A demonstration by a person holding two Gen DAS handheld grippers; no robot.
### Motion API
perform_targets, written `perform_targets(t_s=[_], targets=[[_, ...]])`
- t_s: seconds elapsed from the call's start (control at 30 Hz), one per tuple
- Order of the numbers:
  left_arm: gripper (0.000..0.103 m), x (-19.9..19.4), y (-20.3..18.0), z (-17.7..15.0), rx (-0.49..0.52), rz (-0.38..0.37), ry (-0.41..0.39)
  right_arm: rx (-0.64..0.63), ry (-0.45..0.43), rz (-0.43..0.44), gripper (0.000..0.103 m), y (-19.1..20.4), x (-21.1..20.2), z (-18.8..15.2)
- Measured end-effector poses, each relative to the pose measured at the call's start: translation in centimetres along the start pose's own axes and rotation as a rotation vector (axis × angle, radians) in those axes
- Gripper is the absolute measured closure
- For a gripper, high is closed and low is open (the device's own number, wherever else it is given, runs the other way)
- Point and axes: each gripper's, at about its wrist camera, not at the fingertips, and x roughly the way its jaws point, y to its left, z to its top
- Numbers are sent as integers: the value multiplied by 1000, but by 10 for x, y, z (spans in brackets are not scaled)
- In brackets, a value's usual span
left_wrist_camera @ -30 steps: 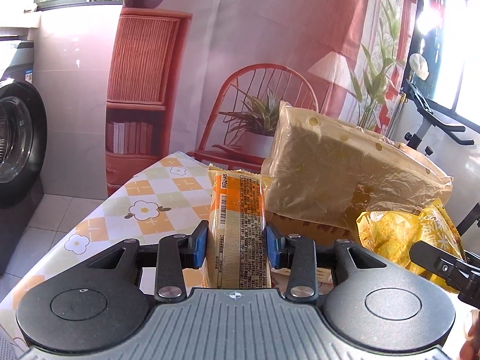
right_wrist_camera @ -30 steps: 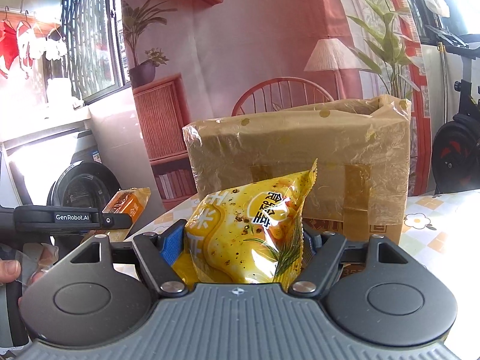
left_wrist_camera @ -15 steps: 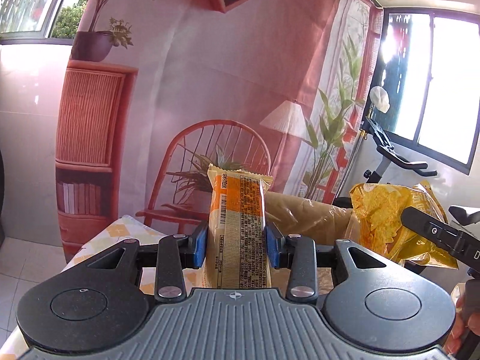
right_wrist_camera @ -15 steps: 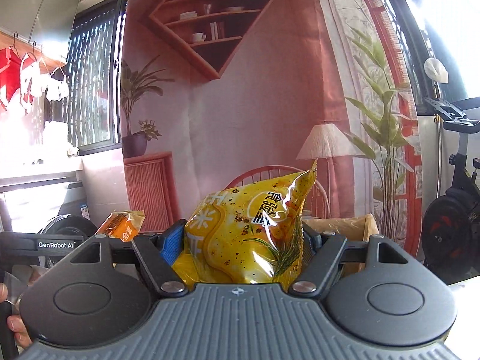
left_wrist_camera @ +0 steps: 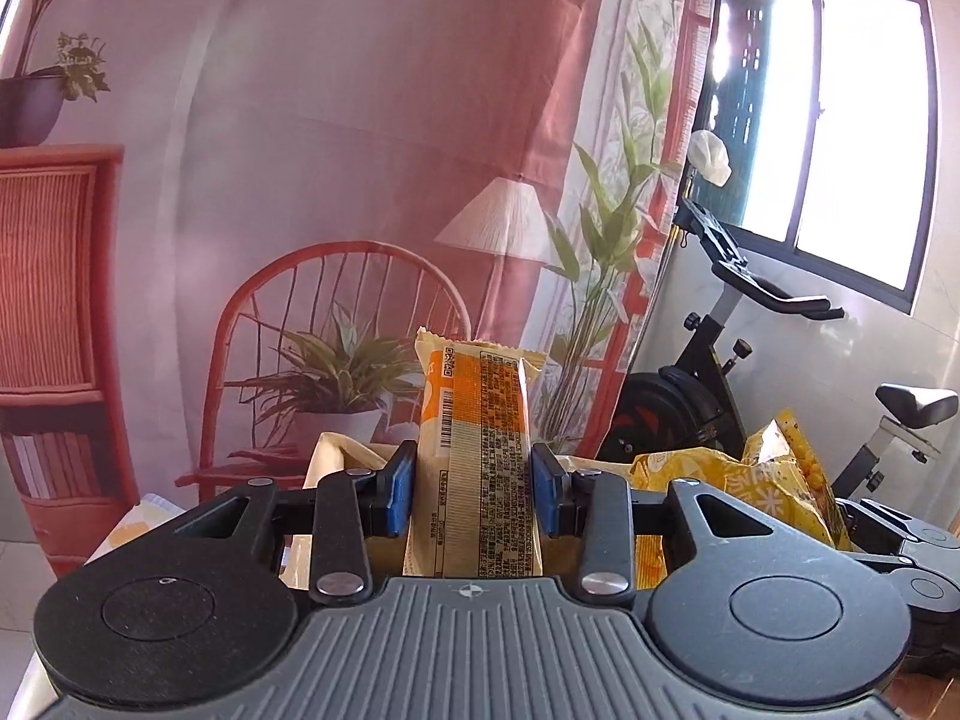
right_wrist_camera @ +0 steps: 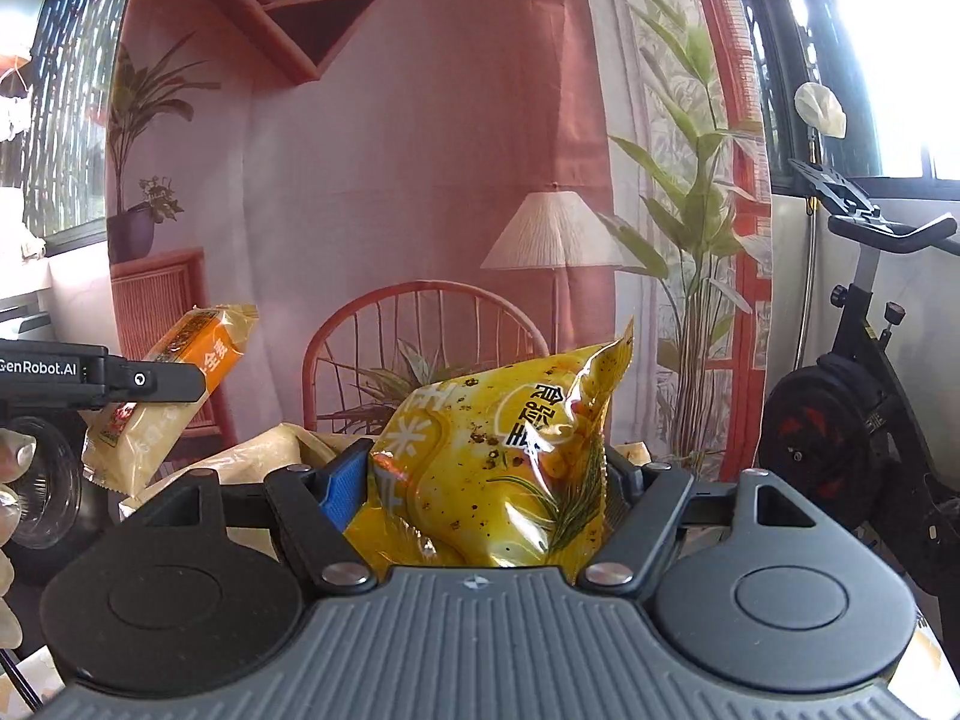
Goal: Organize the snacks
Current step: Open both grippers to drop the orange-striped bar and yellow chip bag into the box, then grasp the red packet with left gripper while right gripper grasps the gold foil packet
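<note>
**Ana:** Snacks first: where are they right now?

**Ben:** Both are off the desk and in the air. The left claw (left_wrist_camera: 473, 495) is clamped on the orange biscuit pack (left_wrist_camera: 477, 468), which stands upright between the blue pads (left_wrist_camera: 398, 495). The right claw (right_wrist_camera: 480, 498) is clamped on the yellow chip bag (right_wrist_camera: 504, 468), a puffy bag that bulges up out of the jaws.

**Ana:** And the box they go into?

**Ben:** The cardboard box (right_wrist_camera: 273, 450), wrapped in plastic film, sits just ahead of and below both claws; only its top rim shows. From the right wrist view the biscuit pack (right_wrist_camera: 165, 402) hangs at the left, tilted, near the rim.

**Ana:** So the step in hand is the carry over the opening?

**Ben:** I judge so. Doing it well means getting each snack fully past the rim before letting go, since the loose film around the edge could catch a corner.

**Ana:** Both at once?

**Ben:** Better one after the other. The two claws are close together, and the chip bag (left_wrist_camera: 744, 480) already shows just beside the left one. The slim pack can go in on end along a wall, leaving room for the bag.

**Ana:** Any worry with the bag?

**Ben:** It is soft and air-filled, so I would lower it in gently, not drop it, and open the jaws only once it is over clear space.
</note>
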Motion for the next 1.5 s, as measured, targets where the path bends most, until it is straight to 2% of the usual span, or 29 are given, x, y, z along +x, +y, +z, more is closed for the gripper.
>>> perform_targets(t_s=[0.17, 0.2, 0.23, 0.27, 0.33, 0.57, 1.03, 1.27, 1.5], targets=[[61, 31, 4, -8, 35, 8, 75, -67, 63, -3, 26, 5, 23, -8], [59, 34, 7, -8, 24, 7, 82, -58, 87, 20, 26, 4, 28, -8], [50, 35, 9, -9, 13, 11, 88, -51, 99, 35, 25, 4, 29, -8], [46, 34, 12, -9, 2, 22, 91, -49, 99, 42, 25, 4, 29, -7], [46, 30, 17, -8, 4, 46, 89, -51, 87, 43, 24, 6, 24, -5], [46, -15, 40, -3, 4, 92, 64, -20, 29, 57, 24, 4, -9, 8], [46, -99, 102, -34, -38, 204, 112, 5, 93, 101, 35, 25, -53, -33], [46, -123, 107, -62, -36, 199, 138, 20, 109, 113, 38, 32, -75, -61], [46, -127, 99, -104, -63, 168, 200, 52, 190, 105, 38, 38, -91, -104]])
